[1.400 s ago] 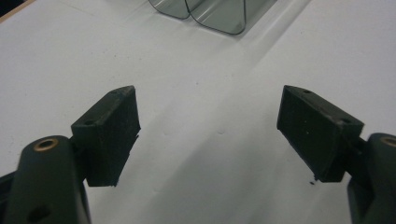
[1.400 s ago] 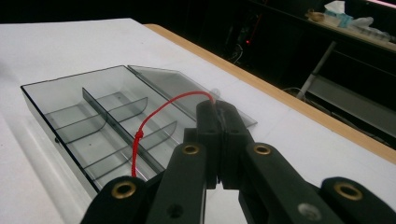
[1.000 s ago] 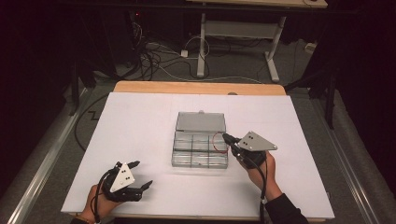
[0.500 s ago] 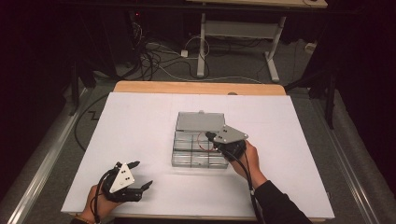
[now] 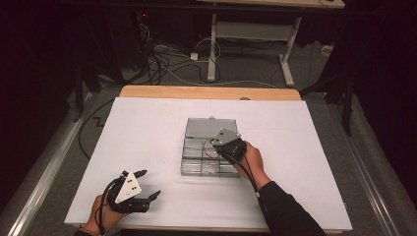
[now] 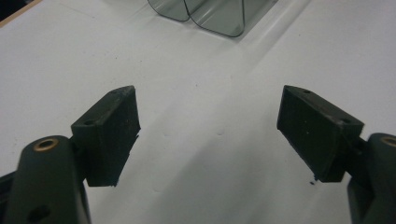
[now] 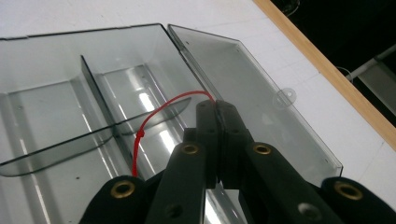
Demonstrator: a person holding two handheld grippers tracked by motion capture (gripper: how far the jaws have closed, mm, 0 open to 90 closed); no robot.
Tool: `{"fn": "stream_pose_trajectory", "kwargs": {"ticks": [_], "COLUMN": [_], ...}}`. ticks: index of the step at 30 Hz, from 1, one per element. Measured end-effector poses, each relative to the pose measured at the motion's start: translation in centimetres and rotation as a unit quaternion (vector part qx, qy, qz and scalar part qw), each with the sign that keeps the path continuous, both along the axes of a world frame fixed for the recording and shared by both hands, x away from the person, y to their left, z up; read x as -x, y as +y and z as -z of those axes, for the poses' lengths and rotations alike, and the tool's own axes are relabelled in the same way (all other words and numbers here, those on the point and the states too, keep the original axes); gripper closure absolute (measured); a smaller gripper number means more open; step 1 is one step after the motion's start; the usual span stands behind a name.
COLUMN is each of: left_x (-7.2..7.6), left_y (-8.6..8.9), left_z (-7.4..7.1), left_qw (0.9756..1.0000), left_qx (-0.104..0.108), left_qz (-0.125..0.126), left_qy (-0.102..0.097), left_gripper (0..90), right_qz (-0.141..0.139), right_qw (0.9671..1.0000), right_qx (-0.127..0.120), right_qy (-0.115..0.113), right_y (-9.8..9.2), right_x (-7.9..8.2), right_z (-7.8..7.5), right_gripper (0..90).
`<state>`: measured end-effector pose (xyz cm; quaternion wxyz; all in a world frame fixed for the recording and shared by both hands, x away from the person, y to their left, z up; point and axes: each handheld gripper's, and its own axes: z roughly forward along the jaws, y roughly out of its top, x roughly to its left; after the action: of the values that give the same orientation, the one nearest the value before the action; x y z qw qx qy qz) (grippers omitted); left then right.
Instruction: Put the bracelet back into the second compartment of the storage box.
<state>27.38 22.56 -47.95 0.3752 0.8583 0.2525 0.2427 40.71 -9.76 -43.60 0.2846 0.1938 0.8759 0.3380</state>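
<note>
Pinching red tie (image 7: pixel 156 112), right tongs (image 7: pixel 216 106) over box (image 7: pixel 56 98)

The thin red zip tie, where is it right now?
The thin red zip tie is pinched in the shut right gripper, looping over the clear plastic divided box near its open lid at mid-table.

Bright overhead light on the white table (image 5: pixel 147 128), dark surroundings, glare streaks on the clear box (image 7: pixel 140 100)

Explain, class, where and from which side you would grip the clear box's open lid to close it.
Probably the lid's free edge by its small tab, coming from the wooden-edge side. The lid lies open, hinged along the box, so that edge stands clear. The right gripper already holds the red tie.
</note>
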Motion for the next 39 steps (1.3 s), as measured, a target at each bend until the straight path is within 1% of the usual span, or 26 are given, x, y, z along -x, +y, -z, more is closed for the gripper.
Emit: {"fn": "stream_pose_trajectory", "kwargs": {"ticks": [1,3,6,12,13,15,16,17,20,21,22,23,24,27,29,32,34,39], "left_x": [0.0,0.0,0.0,-0.1,-0.1,-0.1,-0.1,-0.1,-0.1,-0.1,-0.1,-0.1,-0.1,-0.1,-0.1,-0.1,-0.1,-0.1], "left_y": [0.0,-0.1,-0.1,-0.1,-0.1,-0.1,-0.1,-0.1,-0.2,-0.2,-0.2,-0.2,-0.2,-0.2,-0.2,-0.2,-0.2,-0.2], "left_z": [0.0,0.0,0.1,0.1,0.2,0.2,0.2,0.2,0.2,0.2,0.2,0.2,0.2,0.2,0.2,0.2,0.2,0.2], "left_qw": [1.0,1.0,1.0,1.0,1.0,1.0,1.0,1.0,1.0,0.9999,0.9999,0.9999,1.0,1.0,1.0,0.9999,0.9999,1.0], "left_qx": [0.0,-0.001,-0.002,-0.003,-0.001,-0.001,-0.001,-0.003,-0.004,-0.002,-0.003,-0.004,-0.006,-0.007,-0.007,-0.009,-0.009,-0.009], "left_qz": [0.0,0.001,0.001,0.002,0.001,0.002,0.002,0.002,0.003,0.002,0.001,0.001,0.002,0.002,0.002,0.001,0.001,-0.001], "left_qy": [0.001,0.001,0.002,0.003,0.008,0.009,0.009,0.004,0.005,0.01,0.01,0.01,0.006,0.005,0.005,0.005,0.006,0.004], "left_gripper": [20.4,20.4,20.4,20.4,20.4,20.4,20.4,20.4,20.4,20.4,20.4,20.4,20.4,20.4,20.4,20.4,20.4,20.4], "right_qz": [0.001,0.004,0.006,0.005,0.005,0.002,0.002,0.002,0.002,0.004,0.004,0.004,0.003,-0.001,0.001,0.003,0.002,0.005], "right_qw": [1.0,0.9998,0.9995,0.9993,0.9991,0.999,0.9989,0.9988,0.9989,0.9988,0.9988,0.9988,0.9988,0.9988,0.9988,0.9988,0.9988,0.9992], "right_qx": [0.003,0.018,0.031,0.038,0.042,0.046,0.047,0.049,0.046,0.046,0.046,0.046,0.045,0.047,0.047,0.048,0.046,0.038], "right_qy": [-0.001,-0.008,-0.007,-0.002,0.001,0.003,0.005,0.006,0.012,0.014,0.015,0.015,0.015,0.013,0.013,0.012,0.013,0.01], "right_y": [0.1,0.3,0.5,0.8,0.8,0.9,0.9,0.9,0.8,0.8,0.8,0.8,0.8,0.9,1.0,1.1,1.0,0.9], "right_x": [-0.1,-0.1,-0.4,-0.7,-0.7,-0.7,-0.7,-0.7,-0.8,-0.7,-0.7,-0.7,-0.7,-0.8,-0.7,-0.7,-0.7,-0.6], "right_z": [0.1,0.2,0.5,0.8,0.9,0.9,0.9,1.0,1.0,1.1,1.1,1.1,1.1,1.1,1.2,1.2,1.2,1.0], "right_gripper": [90.0,90.0,90.0,90.0,90.0,90.0,90.0,90.0,90.0,90.0,90.0,90.0,90.0,89.5,87.1,86.8,85.1,85.1]}}
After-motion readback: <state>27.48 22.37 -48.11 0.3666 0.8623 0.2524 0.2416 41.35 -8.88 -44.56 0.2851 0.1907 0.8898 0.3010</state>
